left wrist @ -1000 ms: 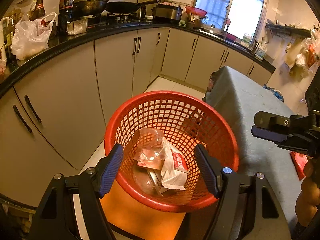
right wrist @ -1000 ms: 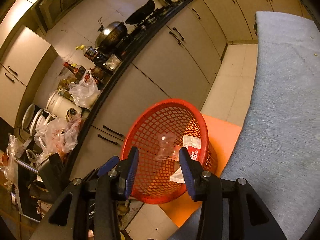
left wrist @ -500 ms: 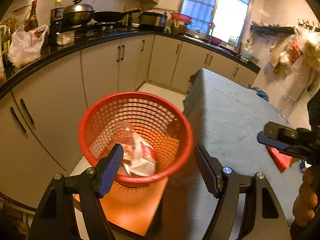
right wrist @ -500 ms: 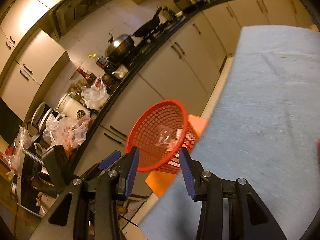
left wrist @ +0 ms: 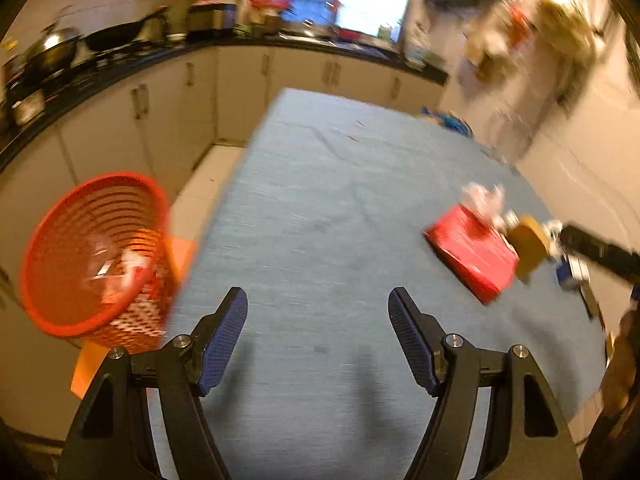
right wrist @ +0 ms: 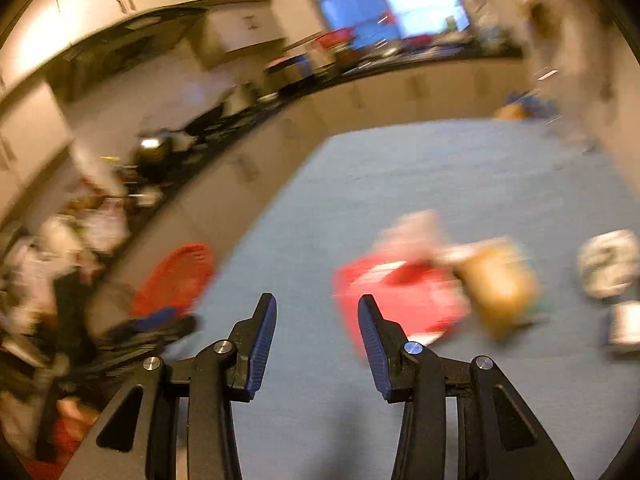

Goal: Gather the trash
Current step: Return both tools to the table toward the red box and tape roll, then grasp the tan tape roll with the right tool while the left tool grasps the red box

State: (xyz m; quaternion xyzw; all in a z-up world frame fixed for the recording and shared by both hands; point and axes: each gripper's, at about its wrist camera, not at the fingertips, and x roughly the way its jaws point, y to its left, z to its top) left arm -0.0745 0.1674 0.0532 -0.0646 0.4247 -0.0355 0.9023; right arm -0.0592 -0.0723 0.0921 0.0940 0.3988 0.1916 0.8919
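Note:
The red mesh basket [left wrist: 92, 256] stands on an orange stool left of the blue-covered table [left wrist: 320, 220] and holds wrappers and clear plastic; it shows small in the right wrist view [right wrist: 172, 280]. A red box [left wrist: 472, 256] with crumpled paper [left wrist: 482, 200] and a brown roll [left wrist: 528, 244] lie at the table's right; in the right wrist view the red box [right wrist: 400, 292] and roll [right wrist: 500, 284] are blurred. My left gripper [left wrist: 318, 312] is open and empty over the table. My right gripper [right wrist: 316, 320] is open and empty, left of the red box.
Kitchen cabinets and a dark counter with pots [left wrist: 60, 52] run along the left and back. A white crumpled item [right wrist: 608, 264] and a small packet [right wrist: 624, 324] lie at the table's right edge. A wall [left wrist: 580, 152] borders the right.
Both grippers have swung right, away from the basket and over the table. The basket has slid to the left of both views and the red box has come into view.

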